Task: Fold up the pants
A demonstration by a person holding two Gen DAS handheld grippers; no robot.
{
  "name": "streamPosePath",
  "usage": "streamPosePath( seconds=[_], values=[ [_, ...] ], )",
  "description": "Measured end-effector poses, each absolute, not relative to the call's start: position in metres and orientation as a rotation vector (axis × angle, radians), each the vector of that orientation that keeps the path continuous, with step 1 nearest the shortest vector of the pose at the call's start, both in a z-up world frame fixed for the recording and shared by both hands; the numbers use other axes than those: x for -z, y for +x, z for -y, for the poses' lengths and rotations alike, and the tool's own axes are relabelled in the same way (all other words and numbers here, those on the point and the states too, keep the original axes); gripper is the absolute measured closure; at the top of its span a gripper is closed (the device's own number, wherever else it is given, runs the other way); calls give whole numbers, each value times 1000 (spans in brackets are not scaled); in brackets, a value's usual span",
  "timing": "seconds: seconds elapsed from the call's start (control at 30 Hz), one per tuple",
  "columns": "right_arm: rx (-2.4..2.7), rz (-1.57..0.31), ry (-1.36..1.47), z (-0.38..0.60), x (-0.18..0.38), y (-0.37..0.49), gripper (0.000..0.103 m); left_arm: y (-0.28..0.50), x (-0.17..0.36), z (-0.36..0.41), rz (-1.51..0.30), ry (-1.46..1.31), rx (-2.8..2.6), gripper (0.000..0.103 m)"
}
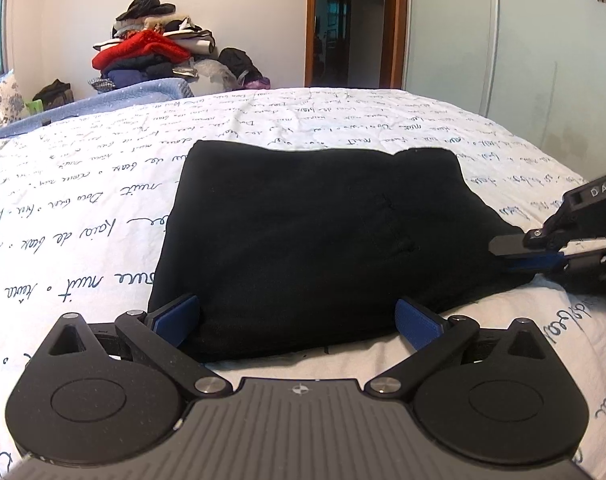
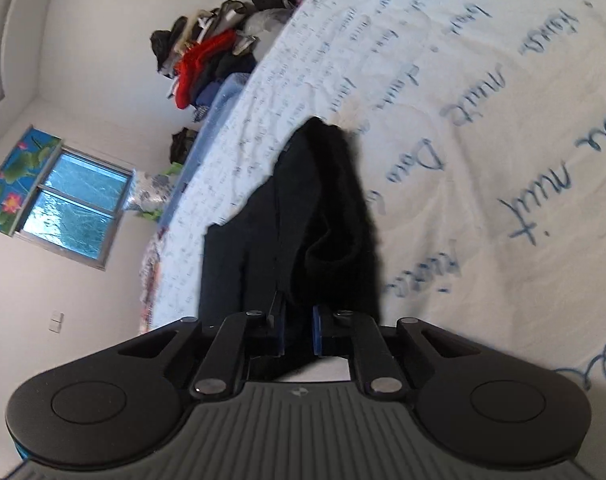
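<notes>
The right tongs (image 2: 297, 330) reach forward from the bottom of the tilted view, their blue pads (image 2: 317, 330) drawn close together and pinching a fold of the black pants (image 2: 303, 232). From the pinch the dark cloth rises into a ridge and runs away across the bed (image 2: 483, 120), whose white cover carries lines of blue handwriting. Beside the ridge, a flatter part of the pants lies on the cover. Beyond the far edge of the bed, a heap of clothes (image 2: 207, 60) with a red garment in it stands against the white wall. A window (image 2: 79, 208) shows blue panes, and a flowered panel hangs just beside it.
</notes>
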State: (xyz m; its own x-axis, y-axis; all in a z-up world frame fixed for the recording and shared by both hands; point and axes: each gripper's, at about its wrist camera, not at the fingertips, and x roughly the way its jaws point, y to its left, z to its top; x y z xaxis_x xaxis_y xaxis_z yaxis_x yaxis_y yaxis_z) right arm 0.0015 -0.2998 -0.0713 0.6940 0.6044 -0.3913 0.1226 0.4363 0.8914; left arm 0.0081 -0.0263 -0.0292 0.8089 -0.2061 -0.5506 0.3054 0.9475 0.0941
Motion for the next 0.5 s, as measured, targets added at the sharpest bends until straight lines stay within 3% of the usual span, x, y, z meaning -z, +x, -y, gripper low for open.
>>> streamPosePath(
  seconds=[0.27, 0.5],
  values=[
    [-416, -772, 1310, 324, 75, -5, 91, 6, 16, 24, -592, 192, 288, 0],
    [-422, -582, 1119, 331, 2, -9, 90, 5, -15, 30, -511, 154, 362, 0]
  ],
)
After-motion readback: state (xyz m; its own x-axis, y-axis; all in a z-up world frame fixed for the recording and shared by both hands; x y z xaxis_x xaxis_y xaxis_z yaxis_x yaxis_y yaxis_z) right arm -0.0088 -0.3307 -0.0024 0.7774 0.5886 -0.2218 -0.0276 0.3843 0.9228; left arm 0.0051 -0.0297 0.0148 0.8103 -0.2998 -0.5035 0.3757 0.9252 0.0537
